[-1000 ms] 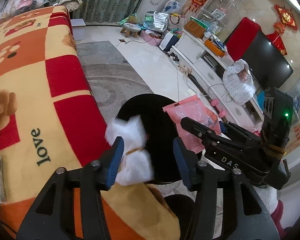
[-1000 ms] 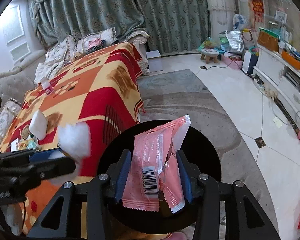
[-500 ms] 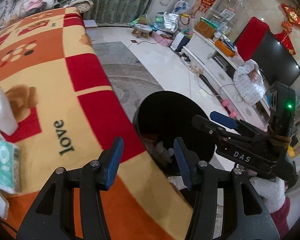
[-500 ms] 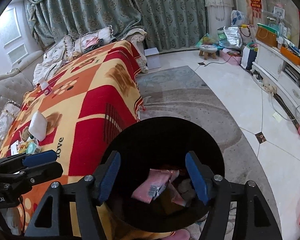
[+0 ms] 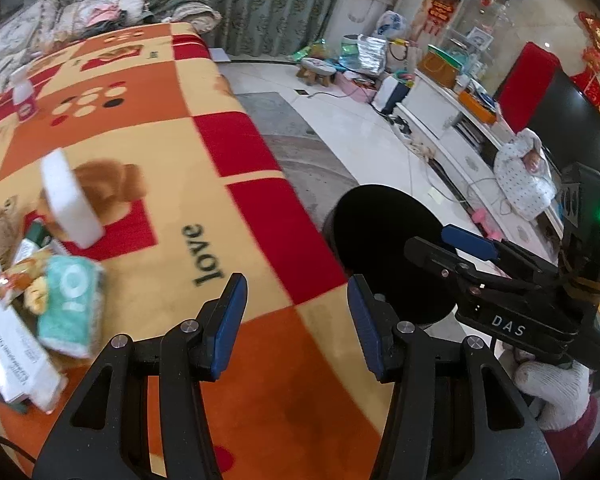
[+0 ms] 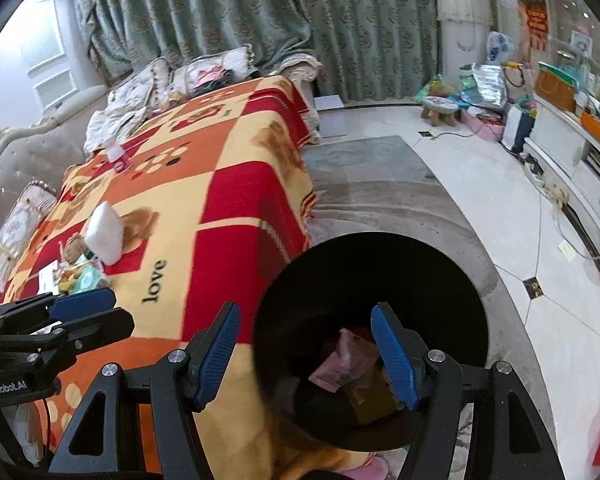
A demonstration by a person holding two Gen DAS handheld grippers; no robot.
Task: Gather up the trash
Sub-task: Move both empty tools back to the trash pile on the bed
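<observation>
Left wrist view: my left gripper [image 5: 296, 312] and right gripper [image 6: 306, 350] gape empty; blanket [image 5: 148, 160] clutter near its left edge may scatter if I rush.

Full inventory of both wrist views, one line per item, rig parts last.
blanket: 1, red, orange and yellow checks, covering the table
trash bin: 1, black, on the floor at the blanket's edge
pink wrapper: 1, inside the trash bin
white block: 1, on the blanket
green tissue pack: 1, in the litter pile on the blanket
small bottle: 1, white with pink label, far end of blanket
TV: 1, black, by the wall
left gripper: blue pads, jaws open, empty
right gripper: blue pads, jaws open over the bin, empty
gloved hand: 1, white, holding the right gripper
</observation>
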